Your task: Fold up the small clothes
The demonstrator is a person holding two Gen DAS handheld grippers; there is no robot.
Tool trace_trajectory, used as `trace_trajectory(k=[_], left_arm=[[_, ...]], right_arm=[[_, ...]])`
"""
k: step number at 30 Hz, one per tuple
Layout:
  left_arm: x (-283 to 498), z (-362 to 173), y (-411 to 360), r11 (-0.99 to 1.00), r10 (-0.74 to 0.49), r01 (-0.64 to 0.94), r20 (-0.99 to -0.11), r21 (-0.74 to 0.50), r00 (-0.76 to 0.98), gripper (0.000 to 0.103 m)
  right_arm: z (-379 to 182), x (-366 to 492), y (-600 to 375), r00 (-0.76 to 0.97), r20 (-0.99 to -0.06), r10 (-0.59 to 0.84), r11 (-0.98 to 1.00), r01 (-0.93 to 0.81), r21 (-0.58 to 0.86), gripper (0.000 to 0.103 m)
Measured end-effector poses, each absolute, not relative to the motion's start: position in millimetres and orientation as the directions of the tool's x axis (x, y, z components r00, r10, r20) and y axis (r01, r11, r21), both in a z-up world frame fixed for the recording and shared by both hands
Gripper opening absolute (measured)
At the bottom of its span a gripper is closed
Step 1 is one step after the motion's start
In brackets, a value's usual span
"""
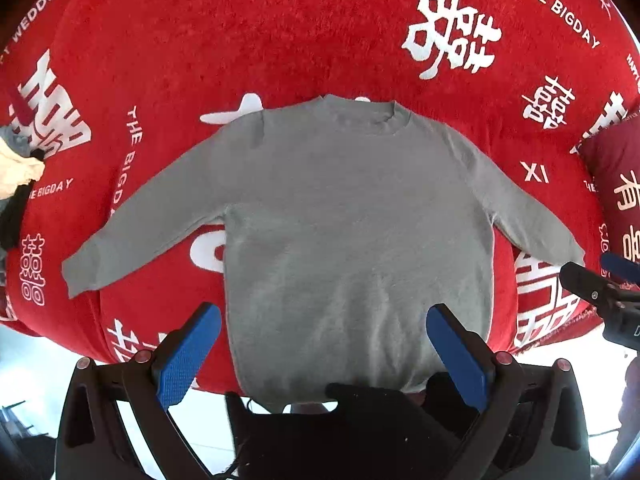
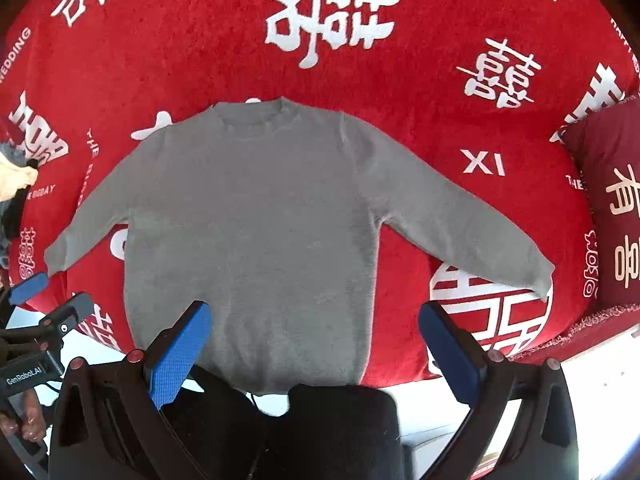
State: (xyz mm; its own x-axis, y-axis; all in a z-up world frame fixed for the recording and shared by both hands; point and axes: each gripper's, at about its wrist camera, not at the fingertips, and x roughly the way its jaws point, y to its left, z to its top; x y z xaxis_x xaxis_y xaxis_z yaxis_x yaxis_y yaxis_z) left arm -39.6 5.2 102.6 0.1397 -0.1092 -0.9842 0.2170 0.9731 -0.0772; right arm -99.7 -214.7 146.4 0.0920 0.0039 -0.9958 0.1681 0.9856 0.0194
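Note:
A small grey long-sleeved sweater lies flat on the red blanket, collar away from me, both sleeves spread out and down. It also shows in the right wrist view. My left gripper is open and empty, held above the sweater's hem. My right gripper is open and empty, above the hem's right part. The right gripper shows at the right edge of the left wrist view, and the left gripper at the left edge of the right wrist view.
The red blanket carries white characters and lettering. A pile of other clothes lies at the far left. A dark red cushion sits at the right. The blanket's front edge runs just below the hem.

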Motion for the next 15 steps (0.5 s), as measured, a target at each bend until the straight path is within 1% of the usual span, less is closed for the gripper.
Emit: trace_trajectory(k=[4,9,13,15], left_arm=[[-39,106,2,0.975,-0.078,0.216,-0.986,-0.045,0.148,0.103],[-50,114,7,0.984,-0.104,0.158,-0.984,-0.081,0.142,0.103],[-56,116,6,0.983,-0.062,0.18,-0.988,-0.036,0.144,0.103],[-56,120,11,0.986,-0.064,0.16,-0.986,-0.039,0.156,0.103]], right_arm=[[145,-96,-219,0.071,-0.997,0.036,0.979,0.196,0.049,0.103],[148,-95,-209,0.09,-0.995,0.04,0.981,0.183,0.056,0.103],[147,-96,-205,0.091,-0.994,0.067,0.974,0.212,0.085,0.103],[148,-96,-201,0.094,-0.993,0.068,0.973,0.213,0.087,0.103]])
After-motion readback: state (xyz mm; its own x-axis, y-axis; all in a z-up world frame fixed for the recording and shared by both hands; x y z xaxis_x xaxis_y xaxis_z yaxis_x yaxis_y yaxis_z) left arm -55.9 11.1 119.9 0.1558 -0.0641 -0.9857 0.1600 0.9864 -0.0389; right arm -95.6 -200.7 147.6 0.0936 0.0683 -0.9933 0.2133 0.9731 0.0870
